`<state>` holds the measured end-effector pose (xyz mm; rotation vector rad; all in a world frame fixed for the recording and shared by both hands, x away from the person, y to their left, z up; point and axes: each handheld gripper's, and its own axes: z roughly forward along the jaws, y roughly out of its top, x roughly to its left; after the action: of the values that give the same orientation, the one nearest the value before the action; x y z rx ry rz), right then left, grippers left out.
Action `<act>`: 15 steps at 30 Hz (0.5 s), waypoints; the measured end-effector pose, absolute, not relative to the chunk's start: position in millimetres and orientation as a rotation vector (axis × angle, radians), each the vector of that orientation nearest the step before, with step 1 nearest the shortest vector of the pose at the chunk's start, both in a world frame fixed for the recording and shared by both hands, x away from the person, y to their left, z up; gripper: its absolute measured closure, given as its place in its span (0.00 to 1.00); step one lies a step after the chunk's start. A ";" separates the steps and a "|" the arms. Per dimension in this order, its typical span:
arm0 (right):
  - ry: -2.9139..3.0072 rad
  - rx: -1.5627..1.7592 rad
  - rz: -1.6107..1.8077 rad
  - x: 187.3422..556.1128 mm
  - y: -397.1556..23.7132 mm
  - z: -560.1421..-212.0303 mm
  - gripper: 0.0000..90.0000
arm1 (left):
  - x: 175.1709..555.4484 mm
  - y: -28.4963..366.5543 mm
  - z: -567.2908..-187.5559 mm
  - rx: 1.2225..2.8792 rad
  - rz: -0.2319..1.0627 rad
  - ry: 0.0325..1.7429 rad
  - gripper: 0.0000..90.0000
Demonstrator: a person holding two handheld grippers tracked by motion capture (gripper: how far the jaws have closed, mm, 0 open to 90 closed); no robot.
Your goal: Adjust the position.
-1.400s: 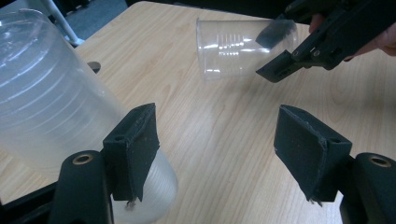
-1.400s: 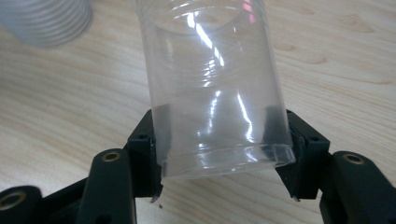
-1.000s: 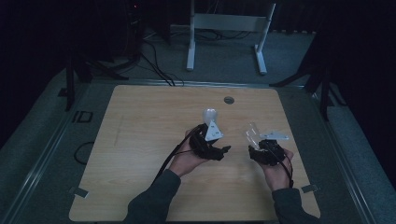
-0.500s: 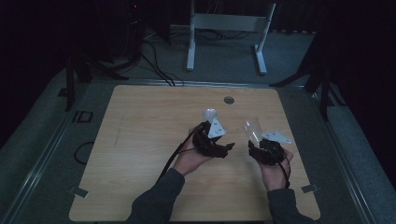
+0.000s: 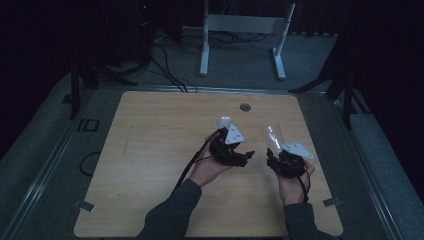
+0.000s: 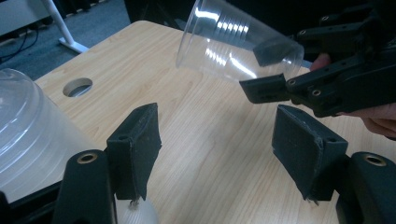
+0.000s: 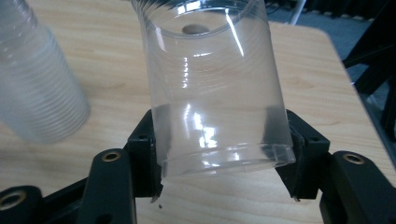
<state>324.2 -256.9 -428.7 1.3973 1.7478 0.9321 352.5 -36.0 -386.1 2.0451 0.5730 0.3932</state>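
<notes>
Cup (image 7: 212,88), clear thin plastic, clamped near base in right gripper (image 7: 219,154), held tilted above table (image 5: 150,150). Light, flimsy, slick; crushes if squeezed hard, so grip low by stiffer base. Left gripper (image 6: 215,154) jaws apart w/ nothing between, having just been closing; stack of cups (image 6: 28,135) beside it.
</notes>
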 end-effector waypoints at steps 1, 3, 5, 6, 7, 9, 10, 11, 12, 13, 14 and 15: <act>1.740 1.397 0.939 324.1 -257.5 -428.1 0.46 | 352.9 -36.5 -386.4 2.044 0.393 0.579 0.36; 1.726 1.394 0.950 323.6 -258.3 -426.9 0.46 | 353.6 -36.9 -386.8 2.043 0.387 0.583 0.36; 1.718 1.385 0.958 322.8 -258.2 -426.3 0.46 | 354.0 -37.7 -387.1 2.041 0.385 0.584 0.36; 1.712 1.378 0.966 322.1 -257.8 -426.3 0.46 | 354.1 -38.2 -387.3 2.041 0.382 0.585 0.36; 1.704 1.366 0.977 321.2 -257.5 -426.2 0.46 | 354.2 -38.5 -387.6 2.043 0.382 0.585 0.36; 1.687 1.348 0.994 319.0 -256.7 -425.8 0.46 | 354.8 -38.8 -388.1 2.048 0.380 0.587 0.36; 1.678 1.340 1.004 317.9 -256.4 -425.5 0.46 | 355.1 -38.9 -388.3 2.046 0.379 0.587 0.36; 1.669 1.330 1.010 317.1 -256.1 -425.2 0.46 | 355.3 -39.2 -388.2 2.044 0.380 0.590 0.36; 1.664 1.325 1.014 316.3 -255.9 -424.7 0.46 | 355.5 -39.4 -388.1 2.044 0.378 0.590 0.36; 1.657 1.319 1.018 315.7 -255.7 -424.3 0.46 | 355.6 -39.7 -387.9 2.041 0.379 0.590 0.36; 1.651 1.315 1.022 315.2 -255.6 -423.8 0.46 | 355.8 -39.9 -387.7 2.039 0.378 0.588 0.36; 1.647 1.310 1.025 314.9 -255.6 -423.5 0.46 | 356.0 -40.3 -387.5 2.037 0.374 0.590 0.36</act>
<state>314.9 -255.6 -423.5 1.3104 1.6470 1.0251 356.0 -40.3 -387.5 2.0370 0.5901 0.3736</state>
